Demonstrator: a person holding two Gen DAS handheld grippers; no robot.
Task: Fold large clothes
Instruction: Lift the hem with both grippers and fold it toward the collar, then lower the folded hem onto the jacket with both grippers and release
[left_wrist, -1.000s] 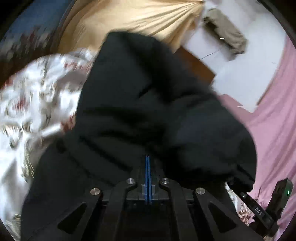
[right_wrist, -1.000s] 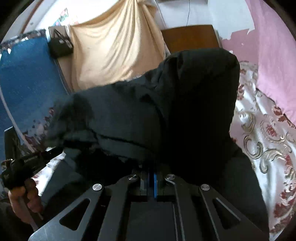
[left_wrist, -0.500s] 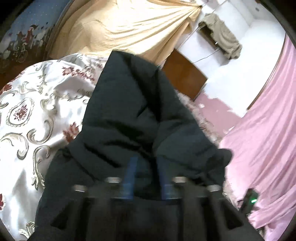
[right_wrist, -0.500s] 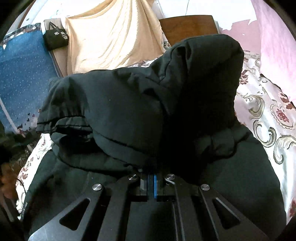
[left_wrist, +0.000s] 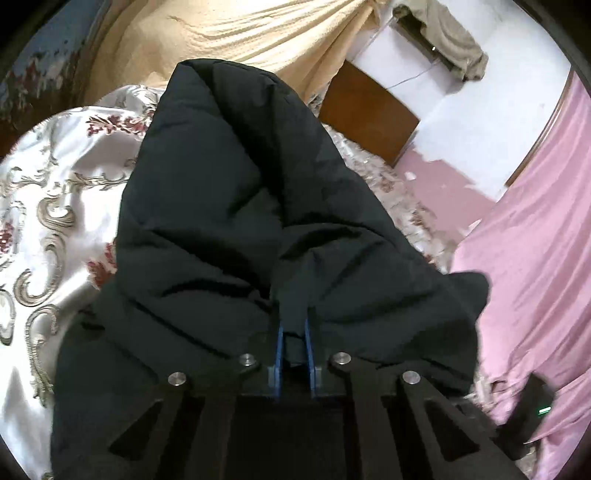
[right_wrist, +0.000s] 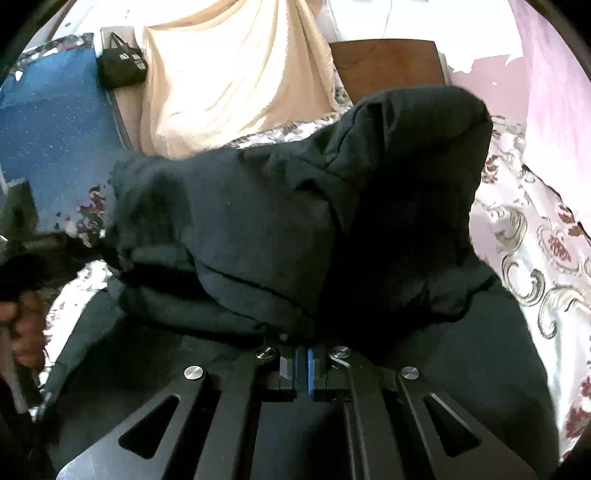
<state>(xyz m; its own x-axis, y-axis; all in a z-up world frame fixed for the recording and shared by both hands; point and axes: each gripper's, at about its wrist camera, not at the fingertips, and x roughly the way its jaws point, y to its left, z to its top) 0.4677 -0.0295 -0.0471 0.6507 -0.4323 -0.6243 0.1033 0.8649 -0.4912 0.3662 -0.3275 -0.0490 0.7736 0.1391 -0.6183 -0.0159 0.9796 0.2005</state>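
A large black padded jacket (left_wrist: 236, 206) is bunched up and lifted over a bed with a white floral bedspread (left_wrist: 44, 192). My left gripper (left_wrist: 293, 343) has its blue pads a small gap apart with a fold of the jacket between them. My right gripper (right_wrist: 303, 363) is shut on another fold of the same jacket (right_wrist: 295, 229); its blue pads nearly touch. The jacket drapes over both grippers and hides the fingertips. The left gripper and the hand holding it show at the left edge of the right wrist view (right_wrist: 22, 266).
A beige cloth (right_wrist: 229, 81) hangs at the back, next to a brown wooden headboard (right_wrist: 388, 62). A pink curtain (left_wrist: 535, 266) hangs on the right. A blue patterned sheet (right_wrist: 48, 129) and a black bag (right_wrist: 122, 70) are at the left.
The left gripper's pads have parted from fully closed to a small gap, with jacket cloth still between them. The jacket has dropped lower toward the bed. The right gripper stays shut.
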